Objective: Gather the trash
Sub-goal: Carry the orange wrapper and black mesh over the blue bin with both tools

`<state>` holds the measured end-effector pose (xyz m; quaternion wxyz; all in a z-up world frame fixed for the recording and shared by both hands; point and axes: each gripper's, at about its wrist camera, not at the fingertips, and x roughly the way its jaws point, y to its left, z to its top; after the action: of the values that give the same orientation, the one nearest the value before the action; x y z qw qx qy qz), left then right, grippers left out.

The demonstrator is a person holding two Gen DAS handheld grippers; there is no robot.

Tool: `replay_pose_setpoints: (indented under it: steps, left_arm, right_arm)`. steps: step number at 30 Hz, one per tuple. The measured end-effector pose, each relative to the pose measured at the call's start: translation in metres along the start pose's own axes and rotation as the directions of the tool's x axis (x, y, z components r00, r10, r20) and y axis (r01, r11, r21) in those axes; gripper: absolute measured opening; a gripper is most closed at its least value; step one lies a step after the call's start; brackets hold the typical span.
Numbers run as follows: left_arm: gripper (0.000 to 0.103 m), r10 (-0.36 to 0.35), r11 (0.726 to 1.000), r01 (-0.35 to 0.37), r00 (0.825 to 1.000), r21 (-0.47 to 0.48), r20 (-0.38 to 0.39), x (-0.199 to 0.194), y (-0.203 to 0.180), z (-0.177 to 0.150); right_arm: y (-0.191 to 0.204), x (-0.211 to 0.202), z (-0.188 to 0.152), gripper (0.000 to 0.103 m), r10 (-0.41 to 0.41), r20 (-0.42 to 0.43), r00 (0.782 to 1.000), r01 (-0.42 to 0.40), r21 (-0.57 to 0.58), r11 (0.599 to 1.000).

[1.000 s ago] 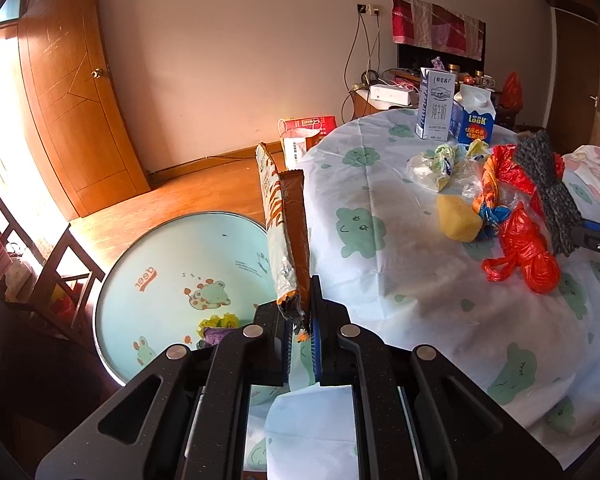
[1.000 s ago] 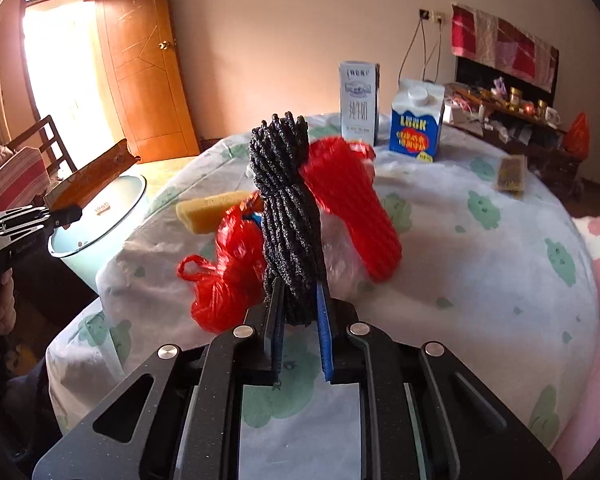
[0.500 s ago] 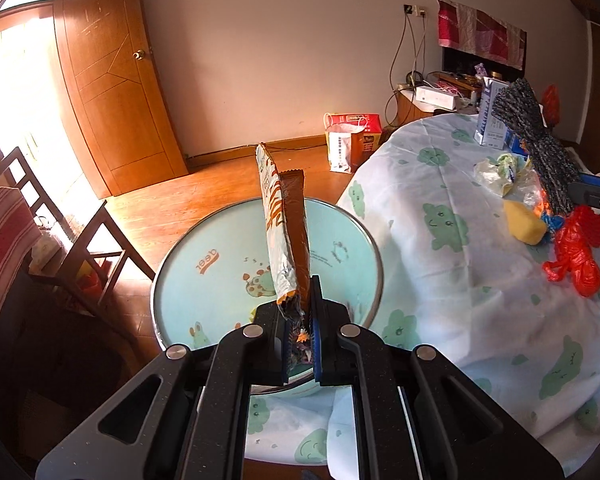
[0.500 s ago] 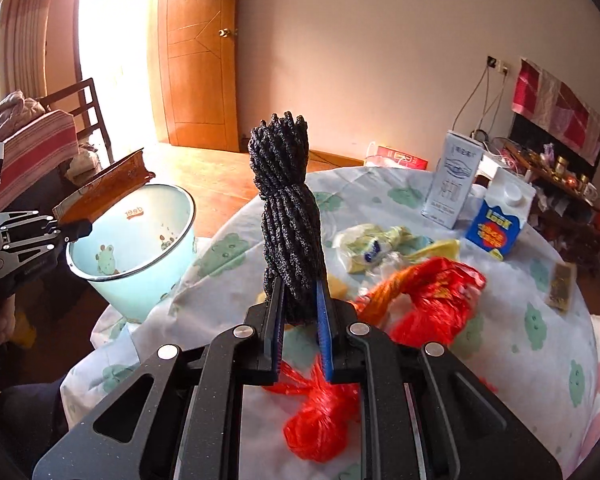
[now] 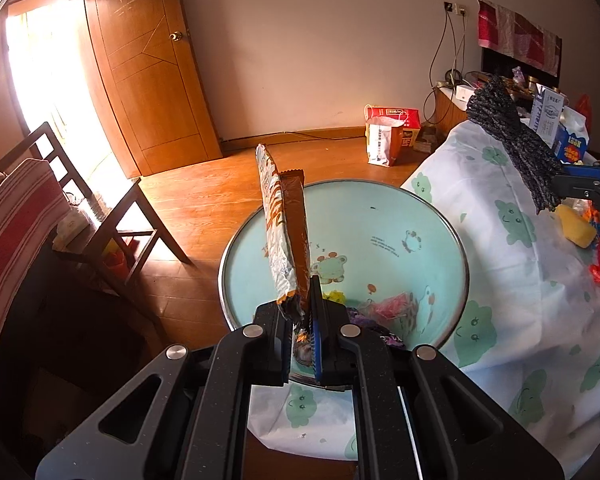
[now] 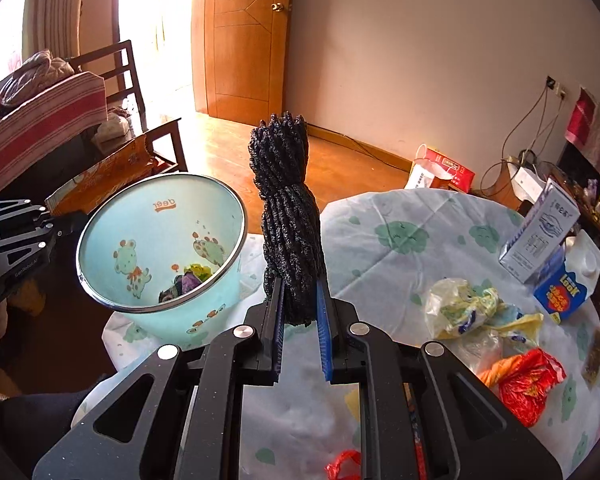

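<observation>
Foil and orange, a snack wrapper [image 5: 282, 236] stands pinched in the left gripper [image 5: 303, 328] above the pale blue bin [image 5: 432, 240] beside the table's edge [image 5: 500, 264]. The right gripper [image 6: 299, 320] clamps a black mesh bundle [image 6: 286, 216] over the tablecloth's edge, near the bin.

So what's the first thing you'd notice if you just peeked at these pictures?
Probably the long orange snack wrapper sticking up from the left tool, right over the pale blue bucket with cartoon animals on it. Next, the bumpy black net bundle pinched in the right tool, standing tall beside that bucket. Behind it, bright red bags lie on the table's cloud-print cloth.
</observation>
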<state>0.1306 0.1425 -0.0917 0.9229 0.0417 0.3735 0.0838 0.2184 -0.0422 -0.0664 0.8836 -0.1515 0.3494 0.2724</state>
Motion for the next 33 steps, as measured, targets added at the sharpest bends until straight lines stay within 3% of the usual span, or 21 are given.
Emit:
replay_pose_setpoints:
  steps: [14,33]
  left_arm:
    - [0.007,0.041,0.999,-0.041,0.999,-0.024,-0.007,0.006,0.019,-0.003]
    - [0.007,0.038,0.999,-0.038,0.999,-0.031,-0.013,0.009,0.025,-0.003]
  right_arm:
    - [0.033,0.03,0.024,0.016,0.035,-0.034,0.999,-0.038,-0.081,0.996]
    - [0.052,0.047,0.032,0.016,0.043,-0.065,0.997,-0.052,-0.142,0.988]
